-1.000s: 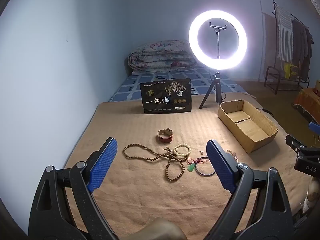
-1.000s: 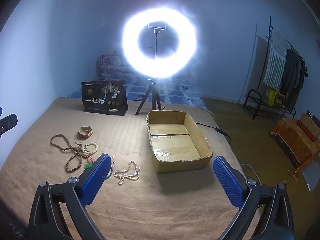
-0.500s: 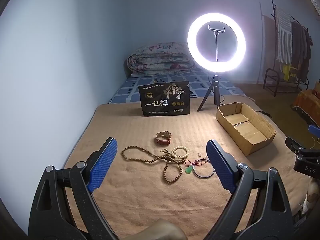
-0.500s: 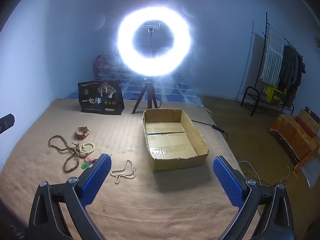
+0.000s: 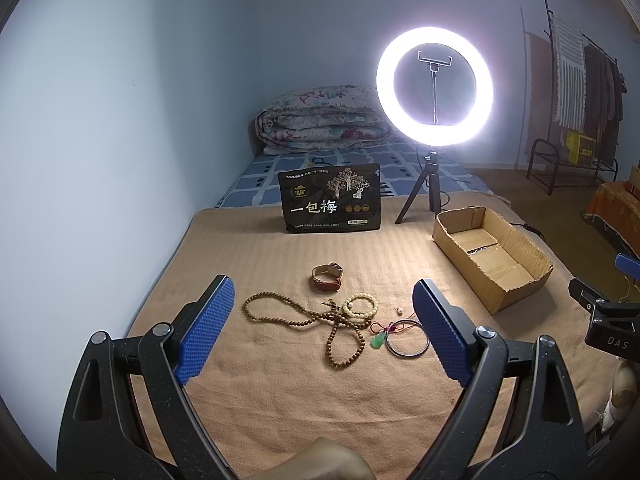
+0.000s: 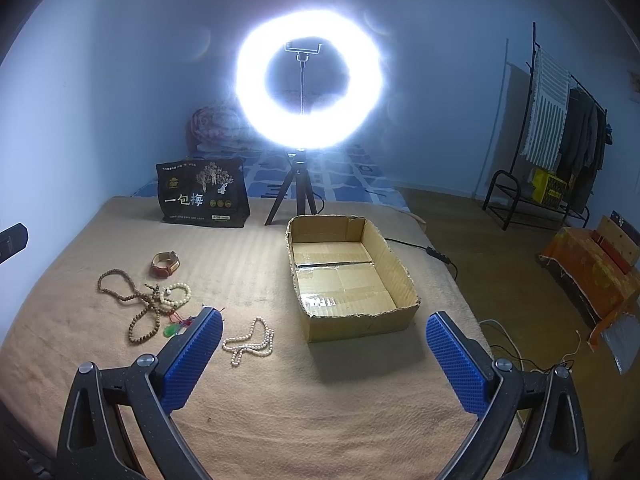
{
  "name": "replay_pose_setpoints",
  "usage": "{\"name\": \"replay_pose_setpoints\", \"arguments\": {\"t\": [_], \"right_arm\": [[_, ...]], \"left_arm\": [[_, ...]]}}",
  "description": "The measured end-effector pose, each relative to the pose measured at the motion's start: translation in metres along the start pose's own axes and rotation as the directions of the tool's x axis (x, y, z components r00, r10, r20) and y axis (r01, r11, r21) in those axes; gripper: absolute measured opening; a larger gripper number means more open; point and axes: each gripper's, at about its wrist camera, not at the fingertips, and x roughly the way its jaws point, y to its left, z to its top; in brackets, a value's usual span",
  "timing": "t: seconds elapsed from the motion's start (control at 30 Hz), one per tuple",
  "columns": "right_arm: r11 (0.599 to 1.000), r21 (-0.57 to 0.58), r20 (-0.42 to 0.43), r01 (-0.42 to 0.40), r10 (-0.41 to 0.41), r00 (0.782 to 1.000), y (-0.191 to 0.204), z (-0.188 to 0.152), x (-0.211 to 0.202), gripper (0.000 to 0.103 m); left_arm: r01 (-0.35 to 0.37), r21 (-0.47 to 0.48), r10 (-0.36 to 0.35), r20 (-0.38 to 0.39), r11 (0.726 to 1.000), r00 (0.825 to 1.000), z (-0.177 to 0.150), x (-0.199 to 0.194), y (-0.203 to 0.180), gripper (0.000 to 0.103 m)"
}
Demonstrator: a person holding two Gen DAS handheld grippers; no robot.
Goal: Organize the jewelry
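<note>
Both tongs released, pearl strand (image 6: pixel 250 342) visible only from right wrist, thin bangle (image 5: pixel 407 339) clear only from left

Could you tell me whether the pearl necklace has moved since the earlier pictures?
No. The pearl necklace still lies just left of the cardboard box, by its near corner, as before.
</note>
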Motion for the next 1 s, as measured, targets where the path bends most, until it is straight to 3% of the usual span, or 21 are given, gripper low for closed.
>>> {"name": "replay_pose_setpoints", "arguments": {"t": [1.0], "right_arm": [[1.0, -0.001, -0.013, -0.012, 0.012, 1.0, 0.0033, -0.0016, 0.0053, 0.103]], "left_arm": [[0.0, -0.003, 0.0, -0.006, 1.0, 1.0, -0.0028, 0.0018, -0.0021, 0.093]]}}
